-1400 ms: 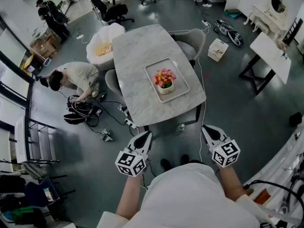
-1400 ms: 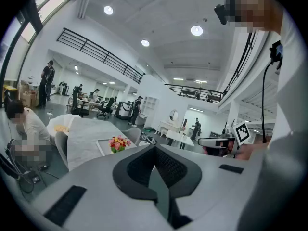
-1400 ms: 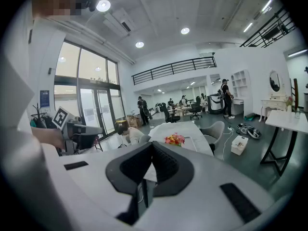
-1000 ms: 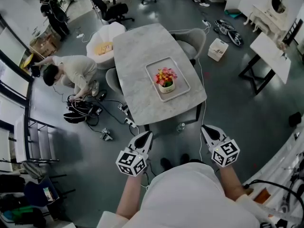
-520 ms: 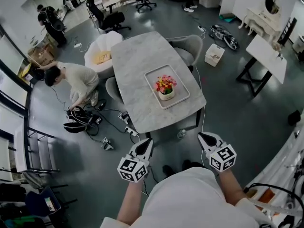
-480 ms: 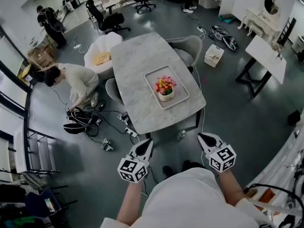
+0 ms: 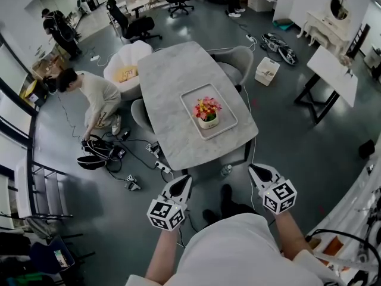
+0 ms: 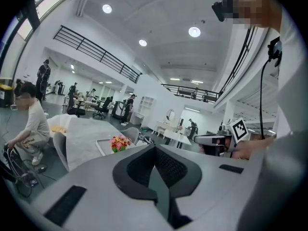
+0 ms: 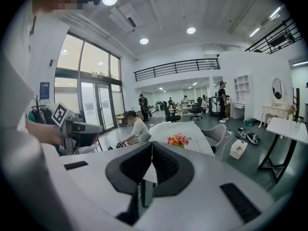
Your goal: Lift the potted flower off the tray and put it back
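A potted flower [image 7: 208,111] with pink, red and yellow blooms in a white pot stands on a white rectangular tray [image 7: 191,98], near the front end of a marble table [image 7: 172,70]. Both grippers hang well short of the table, over the floor by my body. My left gripper [image 7: 184,179] is shut and holds nothing. My right gripper [image 7: 256,170] is shut and holds nothing too. In the left gripper view the flower [image 8: 120,143] shows far off beyond the shut jaws. The right gripper view has the flower [image 9: 177,140] just above its shut jaws.
A person [image 7: 89,91] crouches left of the table by cables and gear on the floor. A white chair [image 7: 126,61] and grey chairs [image 7: 238,55] ring the table. A small bottle [image 7: 225,170] stands on the floor at the table's front. A white side table [image 7: 334,71] stands to the right.
The grippers have barely moved. The crouching person has risen and shifted. My foot has come forward under me. The flower stays on the tray.
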Tool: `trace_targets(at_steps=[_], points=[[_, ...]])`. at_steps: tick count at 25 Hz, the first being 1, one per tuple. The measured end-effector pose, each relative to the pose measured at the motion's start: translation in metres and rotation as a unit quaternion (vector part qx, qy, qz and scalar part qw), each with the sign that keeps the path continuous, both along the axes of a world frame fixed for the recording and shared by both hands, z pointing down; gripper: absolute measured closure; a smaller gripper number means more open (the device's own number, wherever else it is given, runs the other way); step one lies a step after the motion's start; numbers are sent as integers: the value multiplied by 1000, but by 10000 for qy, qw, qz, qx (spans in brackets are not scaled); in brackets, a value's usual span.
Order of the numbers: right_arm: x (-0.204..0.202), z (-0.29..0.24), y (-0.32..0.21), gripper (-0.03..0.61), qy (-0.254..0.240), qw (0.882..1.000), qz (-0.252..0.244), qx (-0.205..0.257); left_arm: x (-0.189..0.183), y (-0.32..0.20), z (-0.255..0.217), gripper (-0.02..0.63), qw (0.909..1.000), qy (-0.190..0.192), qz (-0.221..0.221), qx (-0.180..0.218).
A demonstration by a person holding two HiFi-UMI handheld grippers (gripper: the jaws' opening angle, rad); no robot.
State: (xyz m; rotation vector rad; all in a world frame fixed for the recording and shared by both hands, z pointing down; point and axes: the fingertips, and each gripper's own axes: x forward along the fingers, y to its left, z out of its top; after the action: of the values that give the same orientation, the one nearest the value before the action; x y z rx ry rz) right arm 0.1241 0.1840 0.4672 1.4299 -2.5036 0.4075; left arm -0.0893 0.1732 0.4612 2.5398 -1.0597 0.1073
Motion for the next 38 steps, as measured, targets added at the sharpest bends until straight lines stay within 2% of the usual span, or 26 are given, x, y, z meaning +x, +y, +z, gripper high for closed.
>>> trace_targets(at_steps=[12, 14, 18, 24, 32, 38], points=[[10, 14, -79, 558, 179, 9989, -426, -98, 7, -57, 4, 608, 9993, -119, -342, -114], [15, 17, -95, 558, 310, 9980, -543, -72, 11, -69, 7, 609, 9990, -136, -417, -116], [23, 25, -123, 558, 921, 9916, -903, 96, 20, -91, 11, 609, 9977, -102, -644, -160], [33, 33, -165, 558, 1059, 9836, -1452, 127, 40, -123, 14, 609, 9954, -128, -926, -199], [36, 44, -200, 558, 900, 9790, -1826, 58, 57, -137, 25, 609, 9924, -310, -1113, -434], [35, 53, -227, 558, 490, 9828, -1772, -154, 59, -149, 31, 609, 9911, -451, -1118, -565]])
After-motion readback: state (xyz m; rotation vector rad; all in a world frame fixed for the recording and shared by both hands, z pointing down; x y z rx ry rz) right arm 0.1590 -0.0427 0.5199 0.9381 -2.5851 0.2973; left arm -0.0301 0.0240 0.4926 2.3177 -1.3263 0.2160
